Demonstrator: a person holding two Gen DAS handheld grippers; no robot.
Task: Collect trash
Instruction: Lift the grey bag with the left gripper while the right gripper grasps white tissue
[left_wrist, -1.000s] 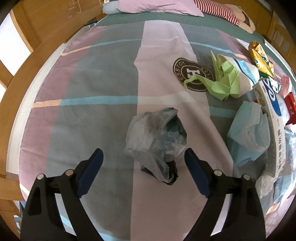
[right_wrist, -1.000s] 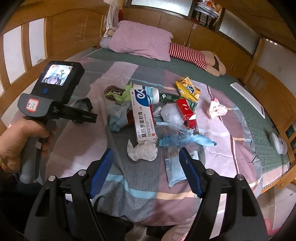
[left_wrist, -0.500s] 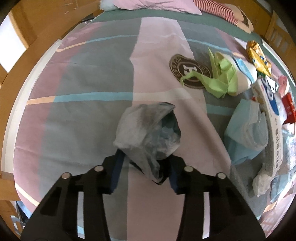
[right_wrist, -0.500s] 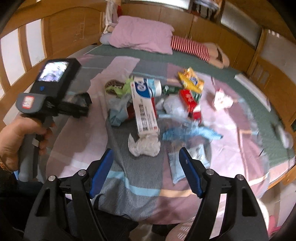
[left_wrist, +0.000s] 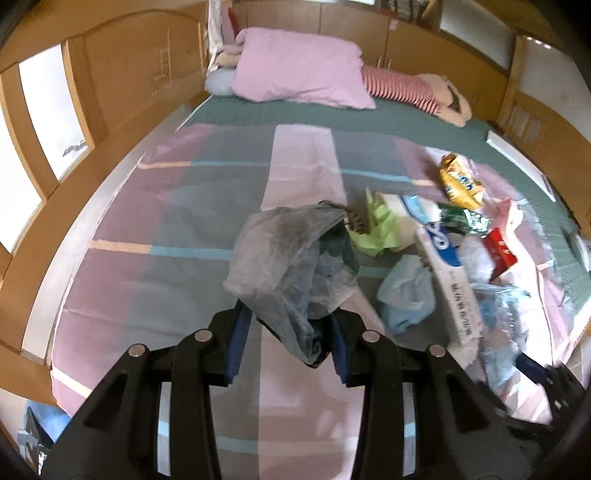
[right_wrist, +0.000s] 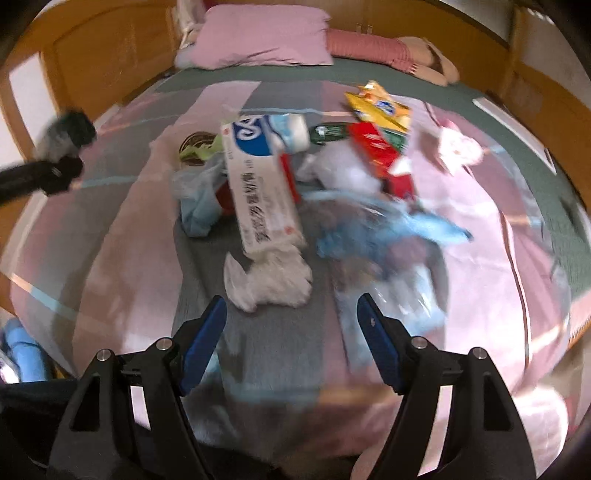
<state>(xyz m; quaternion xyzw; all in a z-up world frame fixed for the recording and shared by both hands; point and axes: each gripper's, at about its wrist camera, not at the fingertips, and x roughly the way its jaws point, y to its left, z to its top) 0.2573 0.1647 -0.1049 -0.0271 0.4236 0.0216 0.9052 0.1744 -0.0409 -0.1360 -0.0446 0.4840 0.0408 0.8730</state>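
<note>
Grey plastic bag (left_wrist: 291, 266) clamped by the left gripper (left_wrist: 286, 334)
The right gripper (right_wrist: 290, 321) is held spread above the bed (right_wrist: 122, 266), just short of a crumpled white tissue (right_wrist: 267, 282).

Black tool (right_wrist: 291, 325) frames w/ blue pads (right_wrist: 201, 345), silver screws (right_wrist: 164, 343)

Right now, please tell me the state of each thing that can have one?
Left tool: shut on grey plastic bag, lifted.
Right tool: open, holding nothing.
White tissue: crumpled, on the bed.
Long white box: lying flat.
Yellow snack packet: crumpled.
</note>
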